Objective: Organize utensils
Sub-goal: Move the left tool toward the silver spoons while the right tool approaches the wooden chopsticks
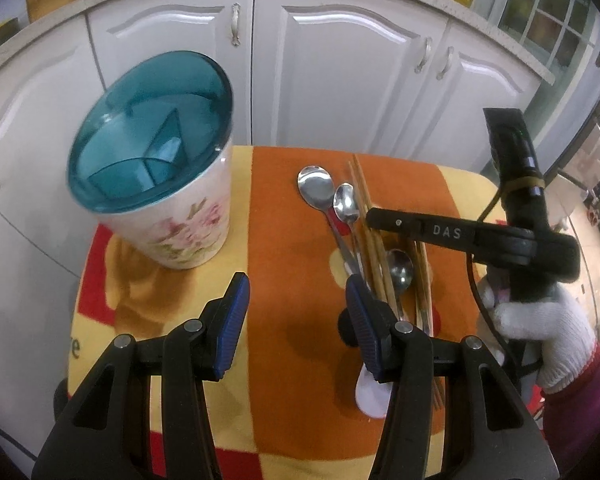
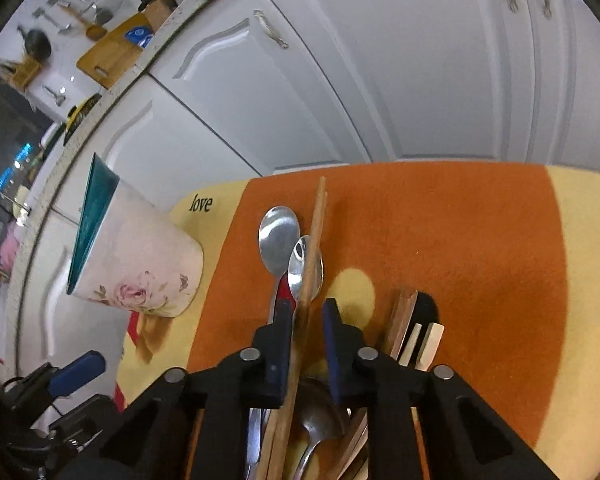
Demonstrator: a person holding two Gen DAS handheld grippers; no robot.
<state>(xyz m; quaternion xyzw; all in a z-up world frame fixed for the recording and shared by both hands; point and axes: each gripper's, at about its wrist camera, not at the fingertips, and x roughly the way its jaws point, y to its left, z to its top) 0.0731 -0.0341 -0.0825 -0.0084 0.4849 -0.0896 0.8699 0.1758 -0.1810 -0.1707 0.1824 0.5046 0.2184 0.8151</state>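
Note:
A floral white utensil holder with a teal divided insert stands on the cloth at the left; it also shows in the right wrist view. A pile of metal spoons and wooden chopsticks lies on the orange stripe. My left gripper is open and empty, between holder and pile. My right gripper hovers over the pile with its jaws partly open around one wooden chopstick, not clamped. Spoons lie just beyond it.
The orange, yellow and red cloth covers a small table whose far edge meets white cabinet doors. A white spoon end lies near my left gripper. More chopsticks lie right of my right gripper.

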